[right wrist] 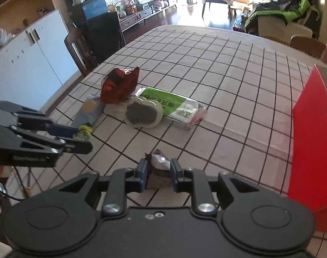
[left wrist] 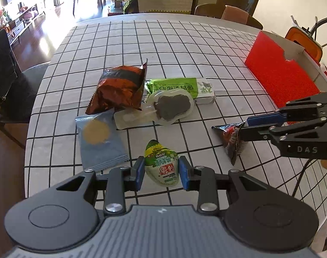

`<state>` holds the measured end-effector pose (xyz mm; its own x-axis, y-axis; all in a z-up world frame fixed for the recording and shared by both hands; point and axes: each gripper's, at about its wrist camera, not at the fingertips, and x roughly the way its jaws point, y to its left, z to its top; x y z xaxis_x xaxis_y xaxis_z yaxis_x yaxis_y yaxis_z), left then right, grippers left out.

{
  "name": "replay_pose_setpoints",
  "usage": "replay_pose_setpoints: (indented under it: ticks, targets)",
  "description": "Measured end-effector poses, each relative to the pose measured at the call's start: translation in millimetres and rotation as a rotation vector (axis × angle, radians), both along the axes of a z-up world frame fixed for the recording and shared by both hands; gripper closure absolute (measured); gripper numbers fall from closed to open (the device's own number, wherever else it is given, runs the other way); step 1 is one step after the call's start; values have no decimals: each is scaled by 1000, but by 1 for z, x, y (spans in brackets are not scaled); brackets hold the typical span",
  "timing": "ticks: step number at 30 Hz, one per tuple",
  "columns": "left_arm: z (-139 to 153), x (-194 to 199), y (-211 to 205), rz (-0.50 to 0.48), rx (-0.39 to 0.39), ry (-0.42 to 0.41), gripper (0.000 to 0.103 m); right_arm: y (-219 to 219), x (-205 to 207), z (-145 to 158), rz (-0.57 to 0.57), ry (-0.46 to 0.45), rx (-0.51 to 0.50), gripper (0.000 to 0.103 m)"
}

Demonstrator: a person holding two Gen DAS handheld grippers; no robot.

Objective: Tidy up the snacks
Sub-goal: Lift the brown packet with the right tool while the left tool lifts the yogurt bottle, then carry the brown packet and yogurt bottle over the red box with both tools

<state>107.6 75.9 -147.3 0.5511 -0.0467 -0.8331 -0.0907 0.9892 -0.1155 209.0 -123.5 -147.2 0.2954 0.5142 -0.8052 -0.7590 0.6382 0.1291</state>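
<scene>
You have each gripper clamped on a snack, the left gripper [left wrist: 162, 171] pinching the green-and-white pouch [left wrist: 161, 164] and the right gripper [right wrist: 158, 173] the dark packet [right wrist: 159, 167], ready for the red box [right wrist: 311, 133] to its right.

snacks [left wrist: 142, 99] cluster mid-table [left wrist: 206, 43] — box [left wrist: 279, 73] stands far right, well apart.

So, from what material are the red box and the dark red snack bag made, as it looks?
The red box looks like cardboard: matte red outside, plain grey-white inside, with stiff straight cut edges. The dark red snack bag looks like metallised plastic foil: glossy, crinkled, with a serrated sealed edge.
</scene>
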Motion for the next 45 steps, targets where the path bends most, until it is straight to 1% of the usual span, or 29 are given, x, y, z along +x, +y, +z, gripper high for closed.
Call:
replay_pose_setpoints:
  ticks: [3, 5, 6, 7, 8, 10, 14, 21, 22, 25, 28, 32, 38, 41, 45]
  targets:
    - [1, -2, 2, 5, 2, 1, 70, 6, -1, -7, 29, -21, -14, 77]
    - [1, -3, 2, 9, 5, 3, 70, 10, -2, -11, 43, -39, -35, 68]
    - [2, -4, 3, 10, 5, 4, 70, 13, -1, -14, 50, -42, -48, 66]
    - [2, -4, 3, 10, 7, 4, 70, 15, -1, -17, 55, -40, -57, 61]
    - [2, -5, 3, 10, 9, 3, 70, 15, 0, -19, 55, -39, -65, 49]
    - [3, -5, 4, 14, 8, 4, 70, 16, -1, -25, 60, -36, -77, 45]
    - [3, -6, 4, 13, 8, 3, 70, 17, -8, -32, 69, -80, -103, 44]
    - [3, -6, 3, 9, 9, 6, 70, 19, -13, -35, 74, -128, -122, 43]
    - [3, -6, 4, 9, 9, 5, 70, 19, -14, -34, 75, -132, -124, 45]
    - [4, -6, 4, 9, 8, 4, 70, 17, -16, -33, 84, -124, -116, 54]
    - [4, -6, 3, 6, 10, 1, 70, 13, -17, -32, 87, -121, -107, 57]
    - [5, -4, 0, 3, 5, -1, 70, 7, -14, -28, 53, -112, -100, 60]
    - [12, 1, -10, -6, -5, -10, 70, -11, -15, -6, 3, -117, -61, 61]
    - [22, 6, -18, -18, -13, -21, 70, -25, -14, 13, -28, -124, -35, 61]
    - [40, 14, -33, -43, -38, -56, 70, -48, -10, 41, -64, -150, -18, 61]
